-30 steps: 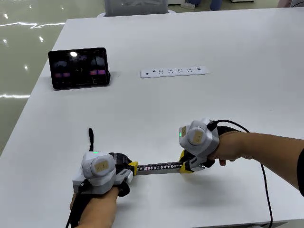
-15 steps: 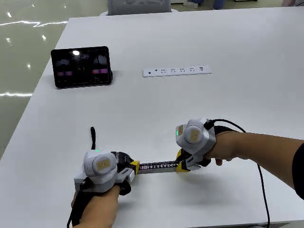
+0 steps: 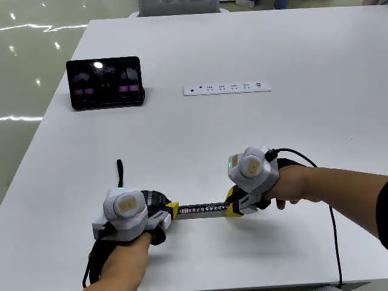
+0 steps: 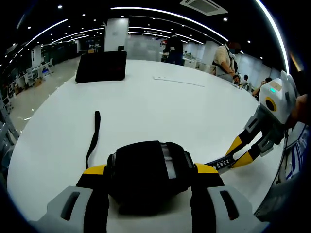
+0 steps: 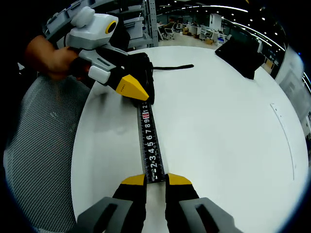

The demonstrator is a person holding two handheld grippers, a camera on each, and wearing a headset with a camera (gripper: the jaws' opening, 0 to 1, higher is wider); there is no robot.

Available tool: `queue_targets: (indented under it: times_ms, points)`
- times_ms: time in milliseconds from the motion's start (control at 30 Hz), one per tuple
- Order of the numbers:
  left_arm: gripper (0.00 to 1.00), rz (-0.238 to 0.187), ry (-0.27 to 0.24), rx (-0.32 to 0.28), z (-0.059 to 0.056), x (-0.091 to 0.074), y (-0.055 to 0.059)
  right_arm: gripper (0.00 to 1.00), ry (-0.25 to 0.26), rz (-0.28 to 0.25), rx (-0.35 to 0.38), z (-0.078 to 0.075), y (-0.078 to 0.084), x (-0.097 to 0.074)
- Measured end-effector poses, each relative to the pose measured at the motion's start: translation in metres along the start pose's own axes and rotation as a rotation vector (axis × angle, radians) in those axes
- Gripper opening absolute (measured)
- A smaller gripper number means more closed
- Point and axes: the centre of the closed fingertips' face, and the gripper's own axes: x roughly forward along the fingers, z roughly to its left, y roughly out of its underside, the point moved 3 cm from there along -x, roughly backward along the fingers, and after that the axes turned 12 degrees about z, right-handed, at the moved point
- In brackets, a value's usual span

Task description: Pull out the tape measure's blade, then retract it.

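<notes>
Stretching along the desk (image 3: 212,139), the blade (image 5: 149,145) runs between both grippers. Black tape measure case (image 5: 139,73) sits clamped between left gripper (image 4: 150,171) fingers; right gripper (image 5: 155,180) fingers pinch blade's tip, nearly closed.

In the head view, the tape measure case (image 3: 155,202) at lower left is mostly covered by the left gripper (image 3: 171,210), and the numerals on the blade (image 3: 200,211) are too small to read. At bottom centre of the right gripper view, the blade's end disappears between the pinching tips of the right gripper (image 5: 155,180). The tablet (image 3: 104,82) screen at upper left is too small to make out, and the chair (image 3: 179,6) is cut off by the top edge.
</notes>
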Motion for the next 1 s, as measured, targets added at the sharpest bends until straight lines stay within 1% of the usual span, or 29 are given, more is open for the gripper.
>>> queue_targets:
  times_ms: [133,300,400,800,900,1000]
  points:
    - [0.63,0.0,-0.004,0.015,0.0001,-0.0005,-0.0002,0.11,0.003,0.009,0.001,0.0007,-0.0018,0.0005]
    - [0.63,0.002,-0.006,0.018,0.0001,-0.0005,-0.0006,0.11,0.006,0.017,-0.001,0.0006,-0.0026,0.0003]
    - [0.63,0.002,-0.009,0.023,-0.0001,-0.0005,-0.0008,0.11,0.003,0.017,0.011,0.0007,-0.0033,-0.0001]
    - [0.64,0.004,-0.015,0.033,-0.0015,-0.0003,-0.0011,0.11,0.007,0.043,-0.009,0.0006,-0.0074,0.0003]
    - [0.64,0.005,-0.013,0.033,-0.002,0.0001,-0.0011,0.11,0.008,0.04,-0.03,0.0006,-0.0085,0.0007]
    - [0.64,0.005,-0.013,0.032,-0.0021,0.0005,-0.0011,0.11,0.007,0.037,-0.022,0.0007,-0.0103,0.0011]
